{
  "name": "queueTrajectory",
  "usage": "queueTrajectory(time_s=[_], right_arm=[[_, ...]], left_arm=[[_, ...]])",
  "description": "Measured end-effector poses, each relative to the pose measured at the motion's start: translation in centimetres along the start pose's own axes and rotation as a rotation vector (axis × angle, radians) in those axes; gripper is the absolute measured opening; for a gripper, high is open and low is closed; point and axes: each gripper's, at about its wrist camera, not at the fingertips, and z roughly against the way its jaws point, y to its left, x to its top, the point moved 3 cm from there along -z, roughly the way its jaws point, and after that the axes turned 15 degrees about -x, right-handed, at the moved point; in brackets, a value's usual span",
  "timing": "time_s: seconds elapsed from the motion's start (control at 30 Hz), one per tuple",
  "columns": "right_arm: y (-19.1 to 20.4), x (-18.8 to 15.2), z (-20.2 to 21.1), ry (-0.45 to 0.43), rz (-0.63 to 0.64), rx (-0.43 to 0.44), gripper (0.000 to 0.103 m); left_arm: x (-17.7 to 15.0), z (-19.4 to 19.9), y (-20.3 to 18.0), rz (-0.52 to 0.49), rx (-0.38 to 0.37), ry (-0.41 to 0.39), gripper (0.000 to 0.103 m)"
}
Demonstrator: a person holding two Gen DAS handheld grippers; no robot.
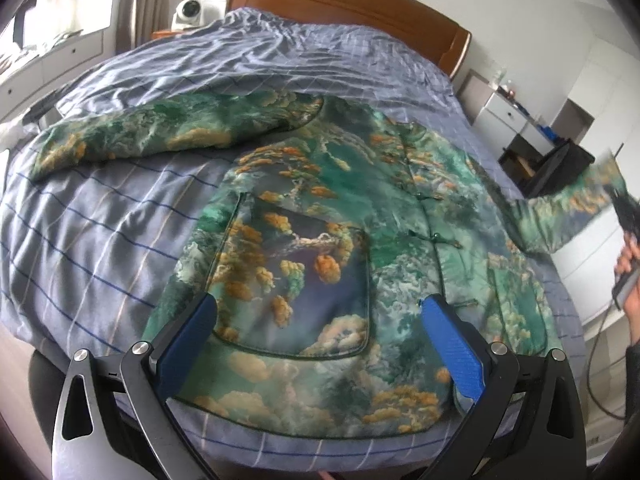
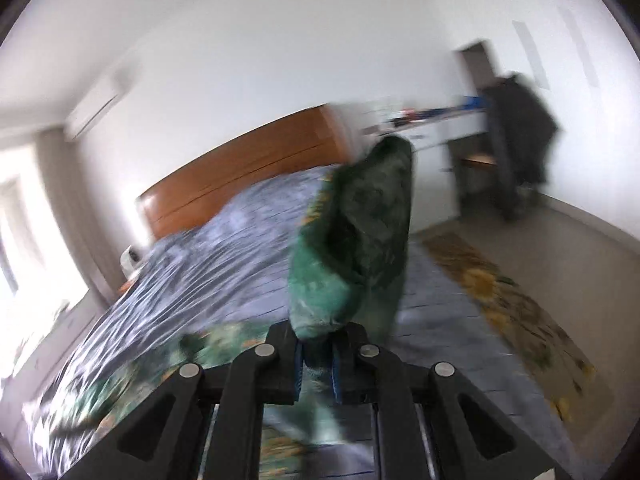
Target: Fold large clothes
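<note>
A large green jacket [image 1: 320, 220] printed with orange clouds and pines lies spread face up on the bed, its left sleeve [image 1: 132, 136] stretched out to the left. My left gripper [image 1: 320, 316] hangs open just above the jacket's lower front, blue pads on either side of the patch pocket [image 1: 296, 280], nothing between them. The right sleeve [image 1: 576, 204] is lifted off the bed toward the right edge, where my right gripper [image 1: 624, 208] holds its end. In the right wrist view that gripper [image 2: 318, 356] is shut on the sleeve cuff [image 2: 356, 240], which sticks up in front of it.
The bed has a blue-grey checked cover [image 1: 104, 240] and a brown wooden headboard [image 1: 344, 8]. A white camera [image 1: 188, 10] stands on the nightstand at back left. A white desk [image 1: 516, 116] and dark chair [image 1: 560, 168] stand right of the bed. A patterned rug [image 2: 512, 300] lies on the floor.
</note>
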Motion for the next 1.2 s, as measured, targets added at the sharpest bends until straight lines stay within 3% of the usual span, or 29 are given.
queueTrajectory(time_s=[0.1, 0.27, 0.47, 0.57, 0.63, 0.67, 0.7, 0.77, 0.87, 0.93, 1.03, 1.13, 1.2], right_arm=[[6.7, -1.6, -1.0, 0.044, 0.103, 0.090, 0.011], [14.8, -6.1, -4.0, 0.137, 0.217, 0.154, 0.010], [20.8, -13.3, -7.1, 0.262, 0.330, 0.165, 0.010], [22.9, -17.6, -7.4, 0.321, 0.371, 0.160, 0.016], [23.1, -20.0, -8.6, 0.433, 0.386, 0.165, 0.039], [23.2, -21.3, -8.9, 0.514, 0.385, 0.181, 0.056], [23.1, -22.0, -8.9, 0.544, 0.380, 0.194, 0.060], [22.2, -22.3, -7.2, 0.538, 0.386, 0.220, 0.060], [19.9, -21.2, -3.4, 0.495, 0.372, 0.258, 0.063], [18.8, -20.7, -0.9, 0.458, 0.358, 0.263, 0.066], [16.3, -19.7, 2.2, 0.426, 0.329, 0.255, 0.067], [14.2, -19.3, 4.7, 0.411, 0.280, 0.245, 0.067], [12.9, -19.3, 6.6, 0.401, 0.240, 0.253, 0.068]], left_arm=[[-0.3, 0.9, 0.2, -0.006, 0.013, -0.013, 0.102], [-0.8, 1.5, 1.1, 0.020, 0.015, -0.019, 0.102], [-1.0, 1.2, 1.4, 0.011, 0.020, -0.003, 0.102], [-0.6, 0.3, 0.8, -0.029, 0.016, 0.027, 0.102], [-0.1, -0.4, 0.3, -0.058, 0.013, 0.048, 0.102], [0.4, -1.0, -0.2, -0.077, 0.008, 0.067, 0.102], [0.8, -1.5, -0.5, -0.086, 0.000, 0.079, 0.102], [1.8, -2.6, -1.3, -0.099, -0.037, 0.101, 0.102], [4.2, -5.6, -3.6, -0.110, -0.160, 0.154, 0.102], [6.5, -9.4, -5.7, -0.108, -0.286, 0.222, 0.102], [9.1, -14.8, -8.5, -0.114, -0.388, 0.290, 0.102], [11.8, -21.2, -10.2, -0.059, -0.416, 0.321, 0.101], [12.8, -25.5, -10.5, -0.012, -0.371, 0.356, 0.095]])
